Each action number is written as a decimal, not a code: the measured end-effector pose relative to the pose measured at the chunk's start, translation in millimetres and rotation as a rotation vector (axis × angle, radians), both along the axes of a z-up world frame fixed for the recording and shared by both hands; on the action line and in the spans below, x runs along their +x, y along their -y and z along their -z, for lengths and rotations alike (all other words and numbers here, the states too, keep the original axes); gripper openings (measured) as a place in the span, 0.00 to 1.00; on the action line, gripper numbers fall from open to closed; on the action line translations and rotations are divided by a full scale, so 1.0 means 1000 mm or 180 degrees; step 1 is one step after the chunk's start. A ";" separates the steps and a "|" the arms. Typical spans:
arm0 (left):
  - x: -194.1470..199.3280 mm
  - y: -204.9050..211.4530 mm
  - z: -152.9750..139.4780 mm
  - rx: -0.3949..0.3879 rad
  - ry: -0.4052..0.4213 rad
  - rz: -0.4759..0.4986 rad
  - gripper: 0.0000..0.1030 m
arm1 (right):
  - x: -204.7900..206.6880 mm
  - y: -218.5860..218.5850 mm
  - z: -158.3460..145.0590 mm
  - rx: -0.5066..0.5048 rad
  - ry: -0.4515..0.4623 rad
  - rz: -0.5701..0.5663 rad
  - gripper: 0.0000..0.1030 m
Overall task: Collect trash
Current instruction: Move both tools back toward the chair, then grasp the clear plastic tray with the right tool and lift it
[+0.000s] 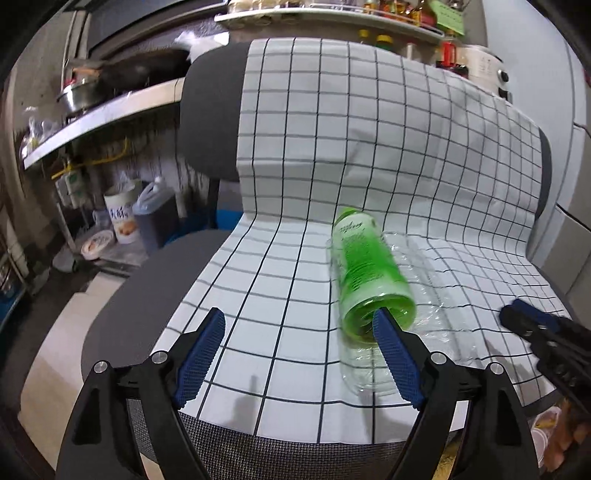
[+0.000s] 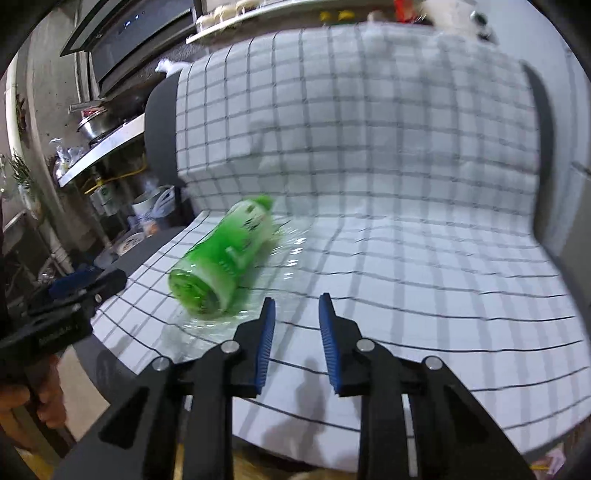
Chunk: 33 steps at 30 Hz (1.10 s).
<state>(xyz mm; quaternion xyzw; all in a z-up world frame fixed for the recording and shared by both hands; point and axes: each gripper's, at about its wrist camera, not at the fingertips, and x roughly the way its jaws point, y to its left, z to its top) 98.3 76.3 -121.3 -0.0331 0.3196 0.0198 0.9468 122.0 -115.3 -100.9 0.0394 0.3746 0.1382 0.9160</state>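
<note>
A clear plastic bottle with a green label [image 1: 369, 273] [image 2: 221, 254] lies on its side on a chair seat covered by a white checked cloth [image 1: 280, 280] [image 2: 424, 280]. Crumpled clear plastic film [image 1: 432, 299] [image 2: 291, 251] lies beside and under it. My left gripper [image 1: 301, 332] is wide open above the seat's front, with nothing between its fingers; its right finger [image 1: 395, 354] overlaps the bottle's clear base. My right gripper [image 2: 295, 302] hovers just right of the bottle, its jaws a narrow gap apart and holding nothing. Each gripper also shows in the other view: right gripper [image 1: 535, 325], left gripper [image 2: 74, 291].
The chair's dark backrest [image 1: 210, 107] rises behind the cloth. Left of the chair are metal kitchen shelves with pots [image 1: 85, 92], and tubs and a dark jug [image 1: 155, 221] on the floor. A shelf of bottles [image 1: 388, 14] runs behind. A hand [image 2: 22, 398] holds the left gripper.
</note>
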 end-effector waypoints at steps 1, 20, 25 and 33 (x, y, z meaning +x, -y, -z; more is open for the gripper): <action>0.001 -0.001 0.004 -0.0013 -0.0026 0.0001 0.80 | 0.004 -0.003 0.004 -0.0001 -0.0037 0.0001 0.24; -0.015 0.047 0.000 0.0052 -0.0024 0.0375 0.80 | -0.014 0.074 0.009 0.0183 -0.0225 0.0788 0.06; -0.022 0.085 -0.003 0.0078 -0.0005 0.0704 0.80 | -0.056 0.127 0.010 0.0071 -0.0253 0.1093 0.07; -0.026 0.133 -0.013 0.0030 0.0011 0.1050 0.80 | -0.089 0.181 0.023 0.0136 -0.0353 0.1409 0.10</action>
